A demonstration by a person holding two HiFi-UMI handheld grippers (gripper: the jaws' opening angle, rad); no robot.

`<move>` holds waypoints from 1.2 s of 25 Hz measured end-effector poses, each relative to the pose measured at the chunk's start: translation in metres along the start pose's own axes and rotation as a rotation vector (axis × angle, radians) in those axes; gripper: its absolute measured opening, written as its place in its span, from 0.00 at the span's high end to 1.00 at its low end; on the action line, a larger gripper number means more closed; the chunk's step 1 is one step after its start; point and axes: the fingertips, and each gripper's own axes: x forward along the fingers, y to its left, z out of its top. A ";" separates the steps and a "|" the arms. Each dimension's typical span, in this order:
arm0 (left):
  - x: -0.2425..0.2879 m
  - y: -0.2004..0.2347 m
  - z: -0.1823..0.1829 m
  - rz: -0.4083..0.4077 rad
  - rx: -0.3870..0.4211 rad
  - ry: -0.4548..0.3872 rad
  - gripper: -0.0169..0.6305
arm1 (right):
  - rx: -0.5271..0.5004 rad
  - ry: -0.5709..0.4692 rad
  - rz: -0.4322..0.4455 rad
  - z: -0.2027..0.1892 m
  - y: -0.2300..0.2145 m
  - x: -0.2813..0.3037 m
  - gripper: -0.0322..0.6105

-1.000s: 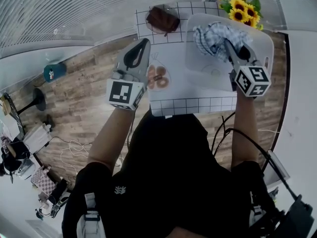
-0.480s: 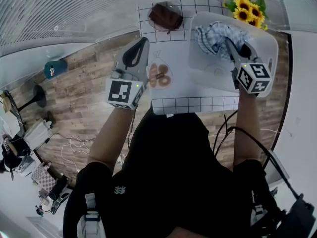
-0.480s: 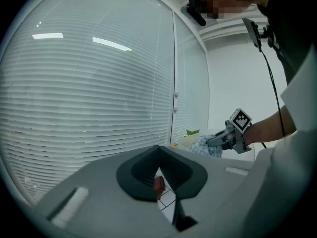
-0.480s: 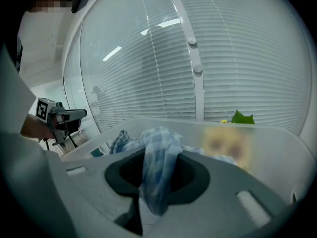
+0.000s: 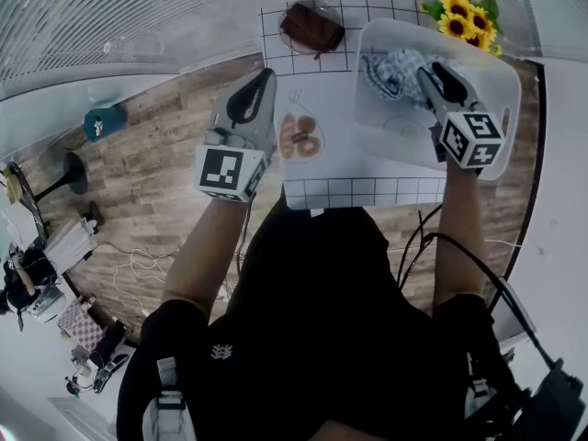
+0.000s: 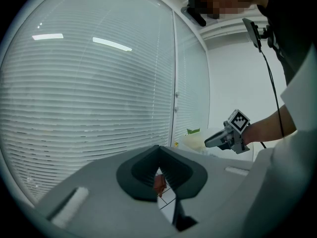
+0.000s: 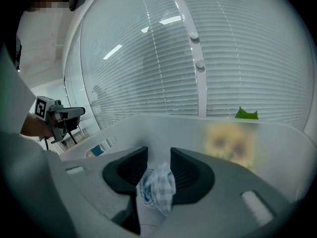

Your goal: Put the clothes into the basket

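Observation:
A blue-and-white checked cloth (image 5: 390, 70) lies inside the white basket (image 5: 501, 127) at the table's right. My right gripper (image 5: 430, 74) reaches down into the basket right beside it. In the right gripper view the cloth (image 7: 157, 187) hangs between the parted jaws of that gripper (image 7: 158, 155), which have just been opening; the pads do not seem to press it. A brown garment (image 5: 312, 28) lies at the table's far edge. My left gripper (image 5: 267, 77) hovers over the table's left edge, shut and empty (image 6: 159, 150).
A small brown-and-white item (image 5: 297, 138) lies on the gridded white table (image 5: 358, 191) next to the left gripper. Sunflowers (image 5: 459, 16) stand behind the basket. Window blinds run behind the table. Wooden floor with cables and a teal object (image 5: 101, 122) lies to the left.
The right gripper has sunk a little into the basket with the checked cloth, and its jaws have parted. The left gripper has stayed in place.

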 end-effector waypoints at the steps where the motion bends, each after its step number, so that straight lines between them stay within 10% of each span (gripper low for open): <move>1: -0.001 0.000 0.001 0.000 0.000 -0.003 0.96 | -0.003 -0.009 -0.005 0.003 0.000 -0.001 0.73; 30: -0.038 -0.040 0.077 -0.055 0.043 -0.156 0.96 | -0.052 -0.430 -0.258 0.073 0.021 -0.156 0.81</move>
